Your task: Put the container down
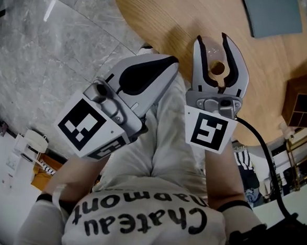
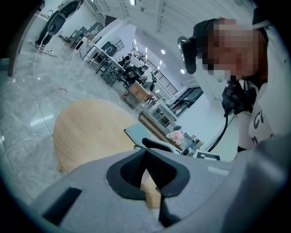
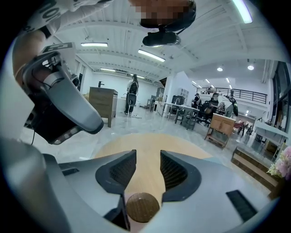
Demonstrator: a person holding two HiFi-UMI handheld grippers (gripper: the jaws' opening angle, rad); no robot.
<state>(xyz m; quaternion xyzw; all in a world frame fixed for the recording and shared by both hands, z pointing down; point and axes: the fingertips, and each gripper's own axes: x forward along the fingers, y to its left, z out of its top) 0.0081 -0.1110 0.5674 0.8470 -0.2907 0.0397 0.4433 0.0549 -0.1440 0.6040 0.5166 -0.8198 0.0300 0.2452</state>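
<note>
A small clear container with a round wooden lid (image 1: 216, 66) stands between the jaws of my right gripper (image 1: 211, 39) over the round wooden table (image 1: 165, 26). In the right gripper view the brown lid (image 3: 142, 207) sits deep between the jaws, near their root. The right gripper (image 3: 147, 157) is open and its pads stand apart with table showing between them. My left gripper (image 1: 171, 60) hangs to the left of it over the table's near edge. Its dark pads meet at the tips in the left gripper view (image 2: 146, 152), shut on nothing.
A grey flat mat (image 1: 271, 15) lies on the far right of the table. A dark wooden box with compartments (image 1: 302, 101) stands off the table's right edge. Grey marble floor (image 1: 43, 49) surrounds the table. Desks and people fill the room beyond.
</note>
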